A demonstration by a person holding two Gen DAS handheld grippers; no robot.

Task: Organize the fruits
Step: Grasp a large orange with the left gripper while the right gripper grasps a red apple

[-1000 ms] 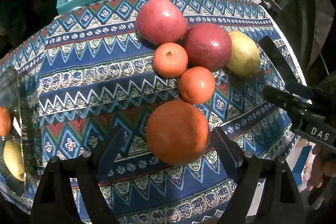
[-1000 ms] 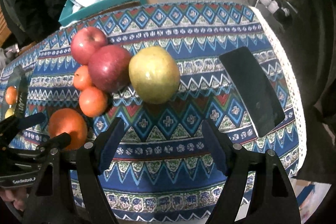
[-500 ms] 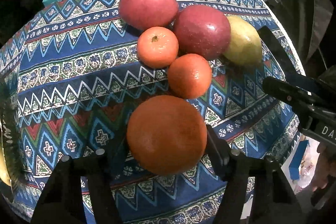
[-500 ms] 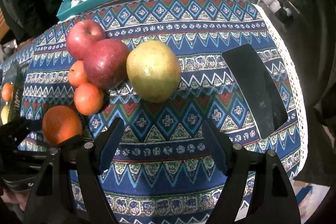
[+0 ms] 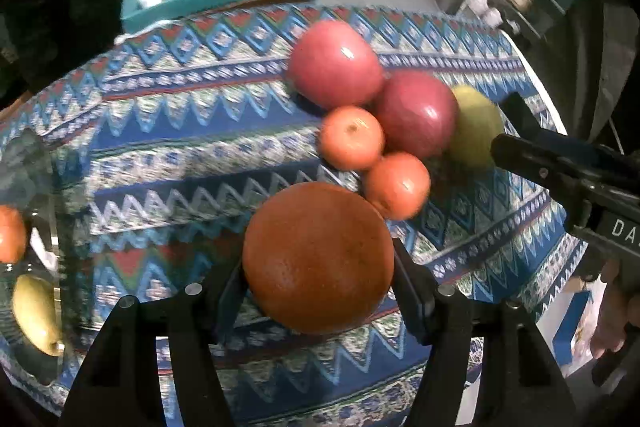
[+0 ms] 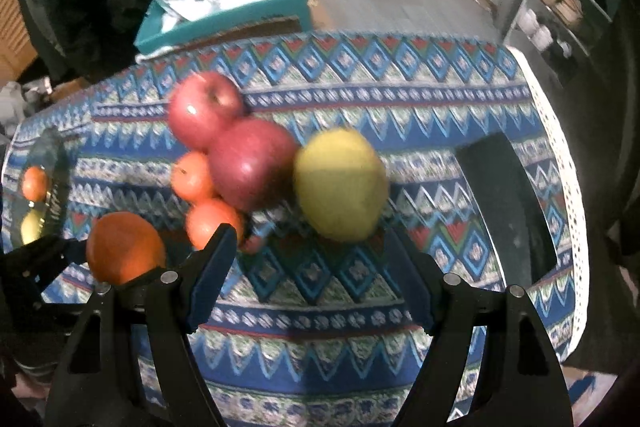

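While the left gripper [image 5: 318, 279] clamps both pads against the sides of the big orange [image 5: 318, 257], the right gripper [image 6: 310, 267] hangs part-open with nothing between its fingers. Taking that orange as landmark: just beyond it on the patterned desk [image 5: 180, 131] lie two small oranges [image 5: 396, 185], touching one another. Behind those sit two red apples [image 5: 416, 113], and right of the apples the yellow-green pear [image 6: 340, 185], directly ahead of the right gripper. Far left of the orange, a glass dish [image 5: 24, 267] holds more fruit.
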